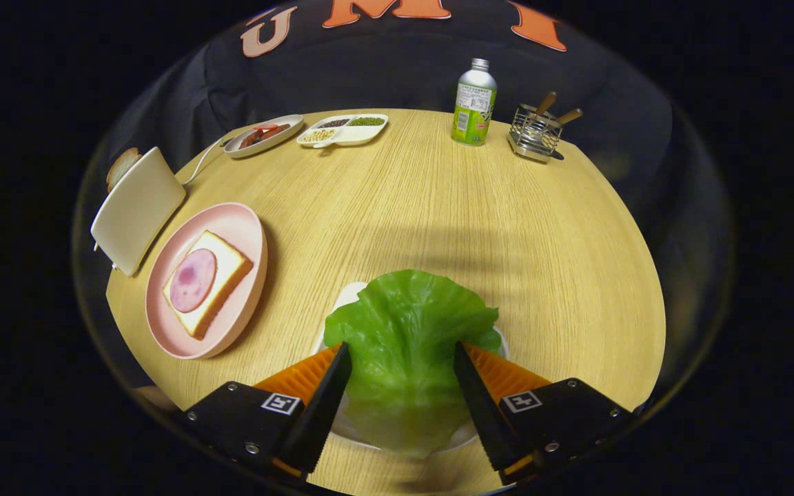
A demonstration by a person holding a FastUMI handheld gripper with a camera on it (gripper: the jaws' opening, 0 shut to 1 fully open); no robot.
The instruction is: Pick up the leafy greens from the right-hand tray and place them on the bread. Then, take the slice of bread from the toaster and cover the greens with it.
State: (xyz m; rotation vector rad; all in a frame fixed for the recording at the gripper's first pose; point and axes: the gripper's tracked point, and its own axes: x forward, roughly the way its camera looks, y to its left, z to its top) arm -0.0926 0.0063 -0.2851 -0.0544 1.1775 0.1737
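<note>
while spread apart, claw (402,358) fingers either side of lettuce leaf (407,331), above white tray (350,295)

Leafy greens (407,344) lie between the hand-held gripper (402,358) fingers, plate (245,234) to their left.

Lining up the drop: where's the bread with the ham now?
The bread lies on the pink plate, left of and beyond the gripper, beside the toaster; the lettuce leaf sits between the fingers.
</note>
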